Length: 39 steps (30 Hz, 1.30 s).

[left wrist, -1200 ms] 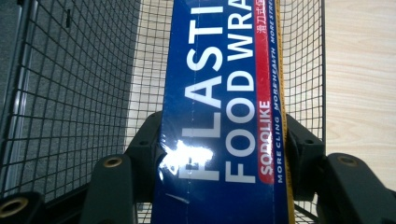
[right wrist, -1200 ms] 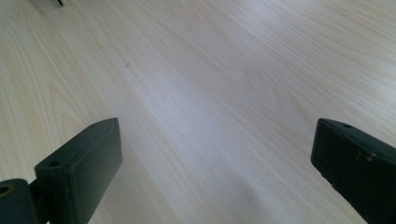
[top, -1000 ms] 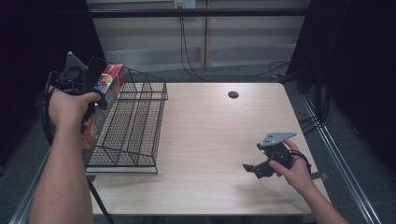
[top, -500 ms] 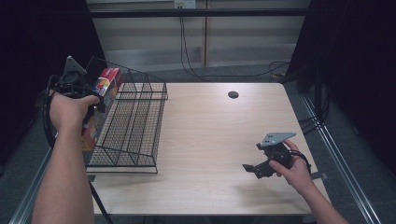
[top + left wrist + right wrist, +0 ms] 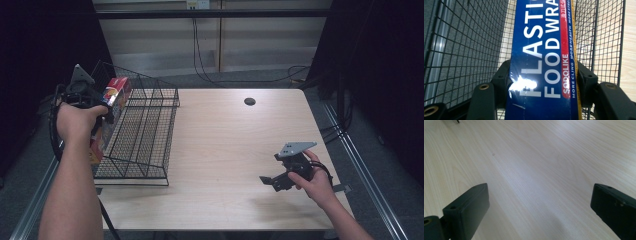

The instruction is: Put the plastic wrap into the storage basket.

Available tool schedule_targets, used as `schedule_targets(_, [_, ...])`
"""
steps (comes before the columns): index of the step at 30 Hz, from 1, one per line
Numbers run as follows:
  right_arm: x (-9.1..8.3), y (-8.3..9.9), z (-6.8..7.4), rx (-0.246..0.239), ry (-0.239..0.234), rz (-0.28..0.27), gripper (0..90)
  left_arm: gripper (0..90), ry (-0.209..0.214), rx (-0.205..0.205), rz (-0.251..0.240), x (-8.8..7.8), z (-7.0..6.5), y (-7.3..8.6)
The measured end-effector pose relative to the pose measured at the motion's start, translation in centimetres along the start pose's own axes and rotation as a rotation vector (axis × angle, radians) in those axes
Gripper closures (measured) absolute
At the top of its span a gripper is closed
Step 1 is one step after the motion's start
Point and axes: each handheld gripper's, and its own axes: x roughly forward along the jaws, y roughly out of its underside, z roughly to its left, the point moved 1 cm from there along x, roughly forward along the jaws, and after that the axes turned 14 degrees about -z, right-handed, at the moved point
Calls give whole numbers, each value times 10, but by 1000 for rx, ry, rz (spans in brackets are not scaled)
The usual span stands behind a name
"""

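Already over the wire rack [image 5: 145, 130], at its left wall: wrap box [image 5: 544, 57], long axis running straight ahead from the left gripper [image 5: 544, 82], jaws clamped on its narrow sides. Well right of the rack, low over bare table [image 5: 225, 145]: right gripper [image 5: 272, 181], jaws wide apart, nothing between.

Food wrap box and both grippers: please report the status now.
Left gripper shut on wrap box, at rack's left end. Right gripper open, empty, over table. Nothing in the way.
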Motion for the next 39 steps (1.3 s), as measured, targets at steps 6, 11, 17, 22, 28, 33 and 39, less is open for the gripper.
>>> schedule_targets(6, [0, 0, 0, 3, -3, -3, 18, 429, -4, -17, -3, 4, -1, 1])
schedule_targets(11, [0, 0, 0, -2, -6, -4, 18, 429, -6, -19, 6, 8, 0, 1])
schedule_targets(17, [0, 0, 0, 2, -9, -6, 18, 428, -12, -7, 10, 13, 1, 0])
schedule_targets(22, [-1, 0, -1, 6, 2, -10, 18, 426, -13, -16, 10, 17, -2, -1])
schedule_targets(28, [-1, 1, -2, 12, -3, -10, 18, 424, -19, -11, 15, 20, -5, -2])
schedule_targets(33, [0, 1, -2, 9, -9, -8, 18, 420, -14, -11, 22, 21, -5, -2])
schedule_targets(39, [-1, 1, -2, 14, -8, -7, 18, 412, -29, -19, 25, 23, -6, -2])
